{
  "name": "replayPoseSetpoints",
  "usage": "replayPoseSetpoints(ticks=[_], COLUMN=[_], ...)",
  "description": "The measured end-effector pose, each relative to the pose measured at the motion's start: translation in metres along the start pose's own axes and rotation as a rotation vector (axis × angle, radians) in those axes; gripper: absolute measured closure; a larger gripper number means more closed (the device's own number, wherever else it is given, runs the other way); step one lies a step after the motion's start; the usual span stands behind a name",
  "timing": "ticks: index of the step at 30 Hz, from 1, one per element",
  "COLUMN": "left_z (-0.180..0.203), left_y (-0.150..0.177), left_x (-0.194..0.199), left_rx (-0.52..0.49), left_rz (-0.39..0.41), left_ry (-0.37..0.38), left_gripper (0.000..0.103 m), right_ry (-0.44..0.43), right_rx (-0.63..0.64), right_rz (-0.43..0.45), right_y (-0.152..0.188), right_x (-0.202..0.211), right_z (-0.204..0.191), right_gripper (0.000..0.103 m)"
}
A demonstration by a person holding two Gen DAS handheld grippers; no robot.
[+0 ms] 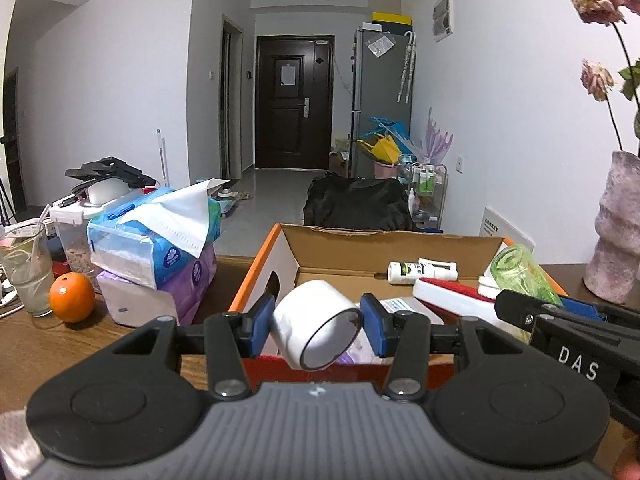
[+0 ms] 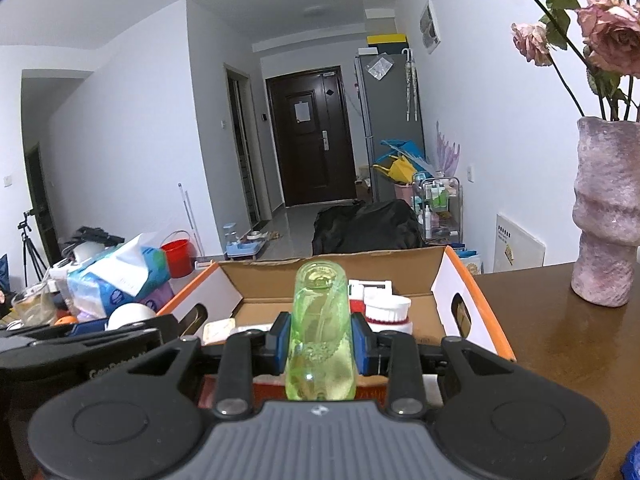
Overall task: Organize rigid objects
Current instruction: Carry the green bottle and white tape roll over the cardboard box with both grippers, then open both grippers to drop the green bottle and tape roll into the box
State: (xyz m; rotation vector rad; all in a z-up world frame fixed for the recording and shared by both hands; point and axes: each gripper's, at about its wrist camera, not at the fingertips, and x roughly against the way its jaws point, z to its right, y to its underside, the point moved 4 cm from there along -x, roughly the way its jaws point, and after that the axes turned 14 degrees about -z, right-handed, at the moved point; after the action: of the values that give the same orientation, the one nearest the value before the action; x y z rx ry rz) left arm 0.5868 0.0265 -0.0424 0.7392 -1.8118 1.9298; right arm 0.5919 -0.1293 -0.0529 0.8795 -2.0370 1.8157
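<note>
Mid-carry: left gripper (image 1: 318, 322) w/ jaws clenched on white tape roll (image 1: 316, 324), right gripper (image 2: 320, 342) gripping green bottle (image 2: 320, 332), both above cardboard box (image 1: 394, 246); next: lower in, release.

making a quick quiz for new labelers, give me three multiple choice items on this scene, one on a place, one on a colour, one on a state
1. Where is the orange?
A. inside the cardboard box
B. on the wooden table beside the tissue packs
C. on the floor by the door

2. What colour is the bottle in the right tongs?
A. translucent green
B. red
C. black

3. What state are the left tongs in?
A. open and empty
B. shut on a roll of white tape
C. shut on a vase

Key:
1 B, it sits on the table left of the tissue packs.
2 A, light passes through its green body.
3 B, both blue pads press on the roll of white tape above the cardboard box.
</note>
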Motion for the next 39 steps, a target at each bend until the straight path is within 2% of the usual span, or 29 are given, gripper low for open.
replayPoseSetpoints(ticks=[18,39], left_z=[0.005,0.011], left_y=[-0.023,-0.035], left_x=[-0.034,-0.073], left_rx=[0.053,0.019], left_rz=[0.013,-0.001], left_ry=[-0.024,-0.078], left_gripper=[0.054,0.054], right_ry=[0.038,0.079], right_rx=[-0.083,-0.110], right_rz=[-0.018,-0.054], right_y=[-0.030,-0.040], right_x=[-0.046,-0.087], right_z=[0.012,0.018], right_gripper=[0.073,0.073])
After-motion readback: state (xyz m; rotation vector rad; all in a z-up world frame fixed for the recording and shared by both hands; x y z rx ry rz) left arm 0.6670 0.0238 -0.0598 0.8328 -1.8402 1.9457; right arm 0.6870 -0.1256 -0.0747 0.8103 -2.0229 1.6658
